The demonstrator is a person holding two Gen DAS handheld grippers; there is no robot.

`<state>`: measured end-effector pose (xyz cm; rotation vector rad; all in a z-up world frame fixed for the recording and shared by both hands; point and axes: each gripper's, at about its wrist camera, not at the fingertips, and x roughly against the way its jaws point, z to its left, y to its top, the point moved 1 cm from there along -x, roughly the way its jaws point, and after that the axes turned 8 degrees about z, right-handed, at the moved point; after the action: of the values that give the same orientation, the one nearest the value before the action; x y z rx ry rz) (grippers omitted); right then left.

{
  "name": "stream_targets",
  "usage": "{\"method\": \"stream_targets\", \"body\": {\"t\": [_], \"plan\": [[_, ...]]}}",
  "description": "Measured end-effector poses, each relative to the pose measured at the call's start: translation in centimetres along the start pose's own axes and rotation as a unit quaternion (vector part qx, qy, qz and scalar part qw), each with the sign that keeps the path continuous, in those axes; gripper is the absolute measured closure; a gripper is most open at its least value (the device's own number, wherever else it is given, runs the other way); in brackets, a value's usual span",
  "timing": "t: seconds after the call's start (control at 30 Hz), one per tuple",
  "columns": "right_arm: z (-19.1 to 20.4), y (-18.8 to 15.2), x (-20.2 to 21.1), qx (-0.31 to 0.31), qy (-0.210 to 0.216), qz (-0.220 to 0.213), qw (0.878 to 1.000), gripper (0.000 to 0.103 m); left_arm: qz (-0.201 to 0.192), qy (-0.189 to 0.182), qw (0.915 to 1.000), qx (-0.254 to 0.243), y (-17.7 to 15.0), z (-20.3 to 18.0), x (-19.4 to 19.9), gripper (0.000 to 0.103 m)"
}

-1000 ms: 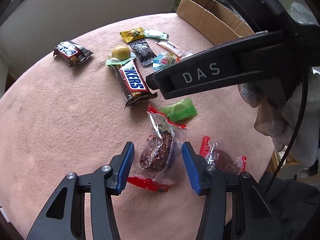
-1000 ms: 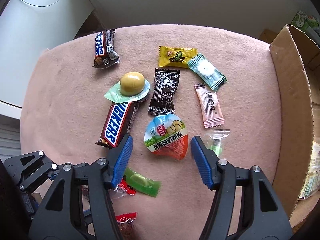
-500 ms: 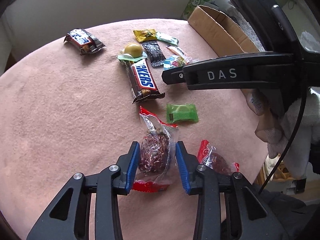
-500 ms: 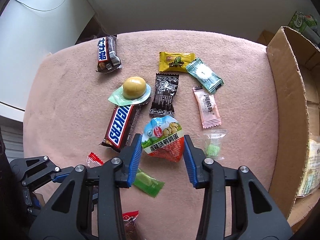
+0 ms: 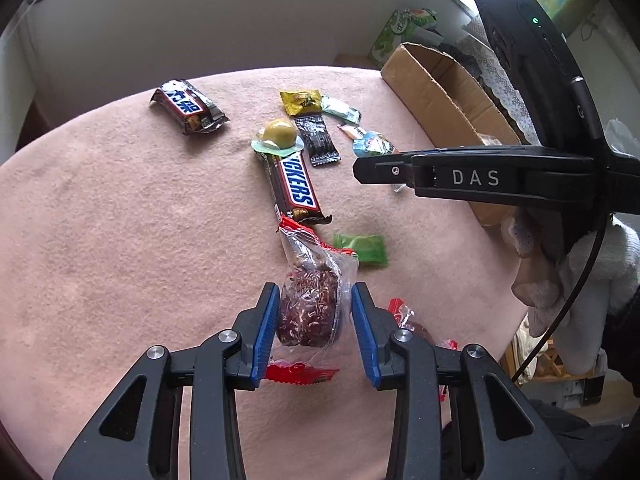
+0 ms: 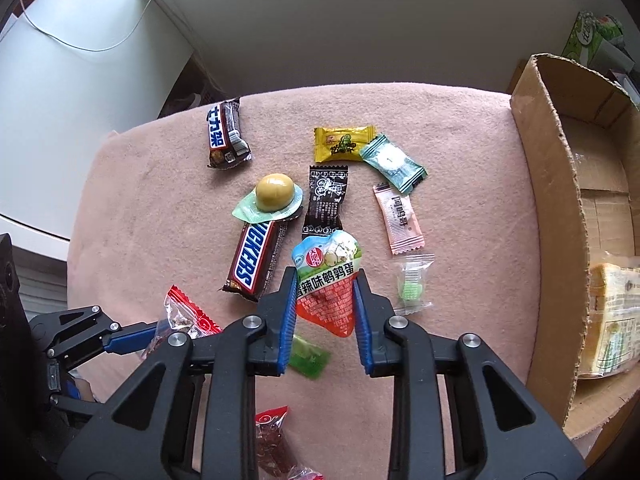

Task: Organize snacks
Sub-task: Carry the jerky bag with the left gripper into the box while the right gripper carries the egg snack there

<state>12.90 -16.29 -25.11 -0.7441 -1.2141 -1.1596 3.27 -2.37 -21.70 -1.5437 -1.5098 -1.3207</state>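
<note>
I have a snack in each gripper and the job now is to carry both across to the cardboard box (image 6: 560, 184) on the right without dropping either. The left gripper (image 5: 314, 320) has its jaws clamped on the chocolate ball in clear wrap (image 5: 308, 312); they closed further in the last second and then settled, and the blue pads now press the sides of the ball itself, with the red-edged tails of the wrapper sticking out ahead and below. That hold looks sound to me because the pads bear on the solid sweet, not on loose film. The right gripper (image 6: 325, 308) has also just closed, and its jaws pinch the quail egg pouch (image 6: 326, 276) across its lower red half, the top with the blue label standing clear above the pads. That pouch is slick and tapered, so I would keep the squeeze steady and avoid any quick swing.

Both items look lifted off the pink bench (image 6: 160, 200). I would raise them well clear of the Snickers bar (image 6: 256, 260) and the green candy (image 5: 362, 248) just beside the jaws, so trailing wrapper ends do not drag them, then bring the right one over the box wall first, since it sits nearer
</note>
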Motion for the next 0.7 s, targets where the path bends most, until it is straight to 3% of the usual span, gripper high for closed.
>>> {"method": "stream_targets", "body": {"t": [0.2,0.7], "plan": [[-1.3,-0.3,3.2,-0.01,0.002,-0.022,1.0,0.076,-0.017,-0.013,0.9998,-0.003,1.1,-0.8,1.8,0.068],[-10.0,0.7,10.1,-0.078,-0.018,-0.091,0.993,0.076,-0.052,-0.048,0.9963,-0.048,9.1,-7.2,1.4,0.068]]}}
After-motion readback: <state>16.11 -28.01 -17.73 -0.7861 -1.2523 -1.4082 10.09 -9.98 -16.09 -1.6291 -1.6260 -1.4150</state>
